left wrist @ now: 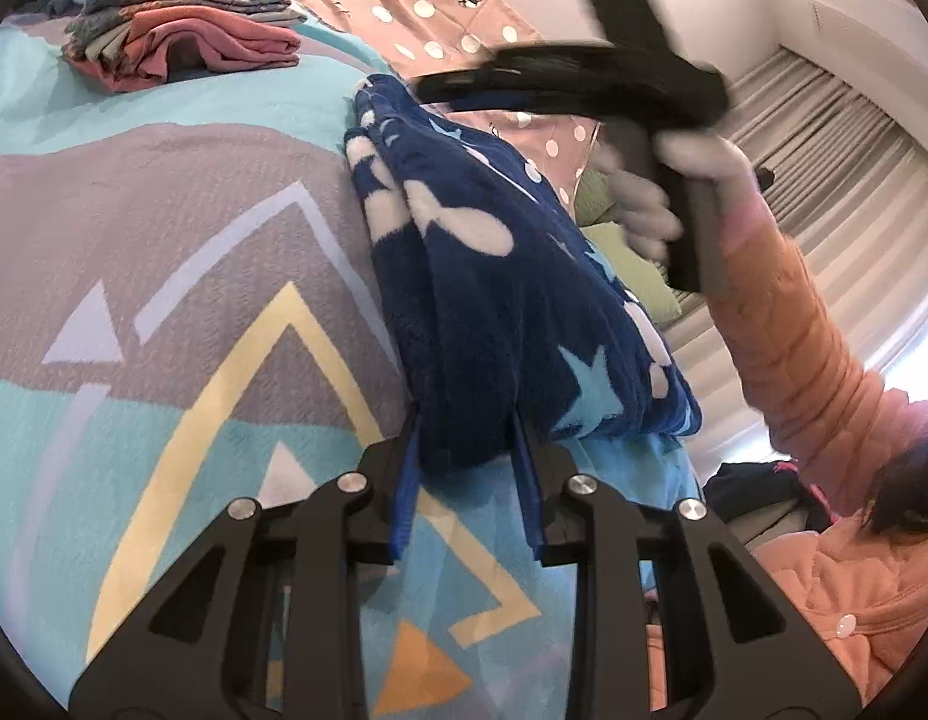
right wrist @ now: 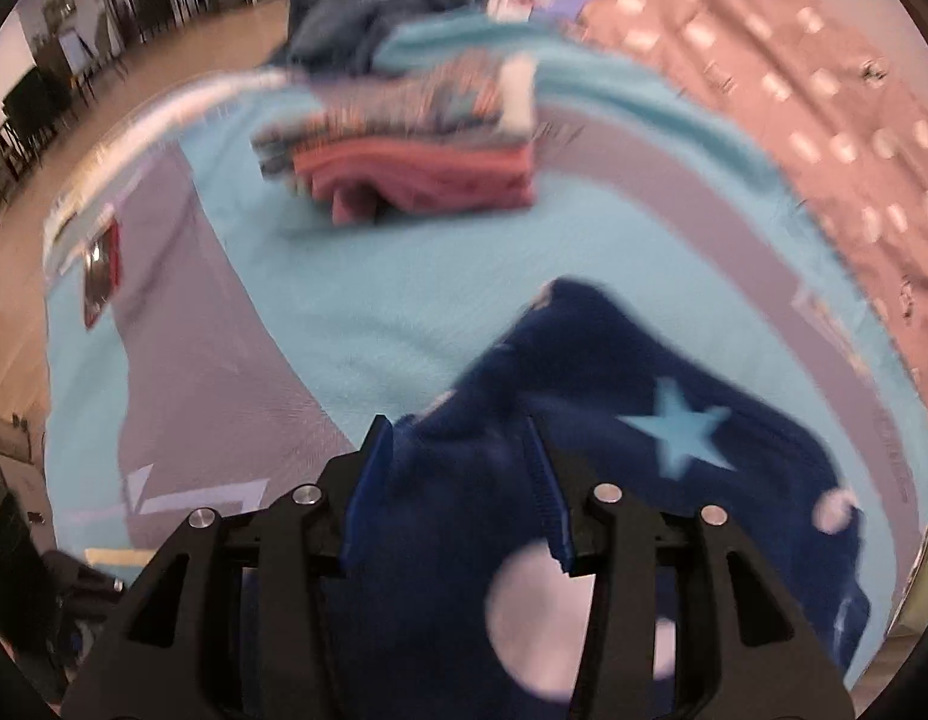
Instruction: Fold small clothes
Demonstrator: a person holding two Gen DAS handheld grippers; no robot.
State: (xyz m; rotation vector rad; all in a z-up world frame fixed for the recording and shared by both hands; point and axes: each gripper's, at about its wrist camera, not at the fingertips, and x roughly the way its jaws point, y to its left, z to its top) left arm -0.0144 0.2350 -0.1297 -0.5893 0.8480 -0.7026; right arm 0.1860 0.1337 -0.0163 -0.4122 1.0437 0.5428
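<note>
Over the bedspread [left wrist: 164, 210], both tongs clamp the navy fleece garment [left wrist: 493, 276].

Person wearing quilted peach jacket sleeve [left wrist: 781, 330], white snap button [left wrist: 846, 624] showing; dark hair [left wrist: 907, 480]. Left gripper [left wrist: 464, 480] showing black linkage, silver screws, blue-padded jaws.

Left wrist: close over the navy garment [left wrist: 511, 276], facing the folded stack [left wrist: 182, 36].
Right wrist: close behind the garment [right wrist: 613, 420], facing the same stack [right wrist: 404, 138].
Shared: garment, stack, bedspread [left wrist: 164, 228].
</note>
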